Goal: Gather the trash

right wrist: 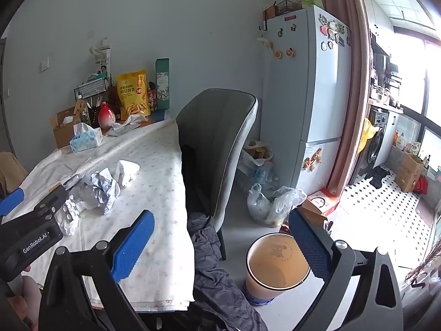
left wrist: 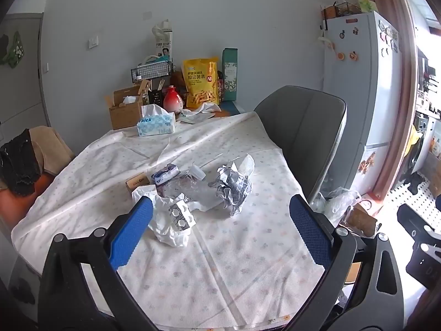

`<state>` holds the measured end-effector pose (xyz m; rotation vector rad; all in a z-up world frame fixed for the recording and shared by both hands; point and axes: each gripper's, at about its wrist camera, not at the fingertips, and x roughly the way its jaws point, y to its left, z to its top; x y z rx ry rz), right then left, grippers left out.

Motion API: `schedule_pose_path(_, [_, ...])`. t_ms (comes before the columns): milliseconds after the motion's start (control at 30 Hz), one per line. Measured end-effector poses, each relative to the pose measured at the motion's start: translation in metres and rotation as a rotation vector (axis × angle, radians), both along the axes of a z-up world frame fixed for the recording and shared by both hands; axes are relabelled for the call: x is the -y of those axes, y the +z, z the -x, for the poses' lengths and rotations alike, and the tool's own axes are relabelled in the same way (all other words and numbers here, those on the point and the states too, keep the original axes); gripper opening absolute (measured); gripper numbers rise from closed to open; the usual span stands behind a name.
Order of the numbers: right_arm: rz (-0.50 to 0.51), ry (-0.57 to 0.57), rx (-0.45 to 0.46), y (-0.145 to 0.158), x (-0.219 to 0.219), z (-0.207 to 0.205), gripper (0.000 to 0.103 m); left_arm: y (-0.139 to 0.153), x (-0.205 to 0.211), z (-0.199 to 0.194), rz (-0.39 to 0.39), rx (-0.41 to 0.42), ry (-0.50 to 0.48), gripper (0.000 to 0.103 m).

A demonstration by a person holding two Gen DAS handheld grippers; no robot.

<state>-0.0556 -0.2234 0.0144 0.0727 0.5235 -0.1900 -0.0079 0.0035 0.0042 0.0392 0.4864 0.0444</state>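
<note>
A heap of trash lies mid-table on the flowered tablecloth (left wrist: 248,262). It holds a crumpled printed paper (left wrist: 234,186), a crushed clear bottle (left wrist: 190,189), a white wrapper carrying a pill blister pack (left wrist: 180,216), a small cardboard box (left wrist: 136,183) and a white tissue (left wrist: 246,162). My left gripper (left wrist: 220,231) is open just in front of the heap, nothing between its blue pads. My right gripper (right wrist: 220,244) is open and empty past the table's right edge, above a round bin (right wrist: 275,264) with a tan inside on the floor. The right wrist view also shows the paper (right wrist: 102,184) and the left gripper (right wrist: 33,197).
A grey chair (right wrist: 217,143) stands against the table's right side with dark clothing (right wrist: 215,262) hanging below it. A tissue box (left wrist: 157,125), yellow snack bag (left wrist: 201,82), red vase (left wrist: 173,100) and boxes crowd the far end. Plastic bags (right wrist: 270,201) and a fridge (right wrist: 308,82) stand to the right.
</note>
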Motion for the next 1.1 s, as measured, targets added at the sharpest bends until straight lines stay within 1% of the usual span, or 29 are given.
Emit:
schedule_pose_path(200, [0.002,-0.003,0.001,0.0048,0.0011,-0.0037,0.096,0.0001,-0.0008,-0.0014,0.001,0.004,0.004,0.098])
schedule_pose_path(267, [0.005,-0.005,0.013,-0.0016,0.0004,-0.0003,0.096,-0.0006,0.0004,-0.0014,0.003,0.006,0.003,0.098])
schedule_pose_path(400, [0.005,-0.012,0.017,-0.0008,-0.0020,-0.0028,0.096,-0.0012,0.0007,-0.0023,0.002,0.006,0.002,0.098])
schedule_pose_path(433, [0.000,-0.012,-0.003,-0.0006,0.0018,-0.0005,0.096,-0.0013,0.0005,-0.0029,0.003,0.007,0.002,0.098])
schedule_pose_path(600, [-0.003,-0.013,-0.007,-0.0015,0.0022,-0.0002,0.096,-0.0012,0.0009,-0.0025,0.003,0.008,0.002,0.098])
schedule_pose_path(667, [0.000,-0.015,0.007,-0.0014,0.0020,0.0003,0.096,-0.0013,0.0009,-0.0024,0.002,0.009,0.001,0.098])
schedule_pose_path(767, [-0.007,-0.016,-0.009,-0.0015,0.0023,-0.0007,0.096,-0.0010,0.0004,-0.0022,0.003,0.010,0.002,0.098])
schedule_pose_path(900, [-0.012,-0.018,-0.006,-0.0007,0.0026,-0.0012,0.096,-0.0011,0.0008,-0.0022,0.002,0.008,0.002,0.098])
schedule_pose_path(1000, [-0.004,-0.018,-0.010,0.0002,0.0020,-0.0005,0.096,-0.0008,0.0009,-0.0022,0.002,0.009,0.003,0.098])
schedule_pose_path(1033, [-0.001,-0.019,0.012,0.0009,0.0022,0.0005,0.096,-0.0008,0.0010,-0.0023,0.004,0.010,0.001,0.098])
schedule_pose_path(1100, [0.015,-0.020,-0.009,0.0010,0.0011,0.0007,0.096,0.0000,0.0020,-0.0009,0.004,0.012,-0.001,0.098])
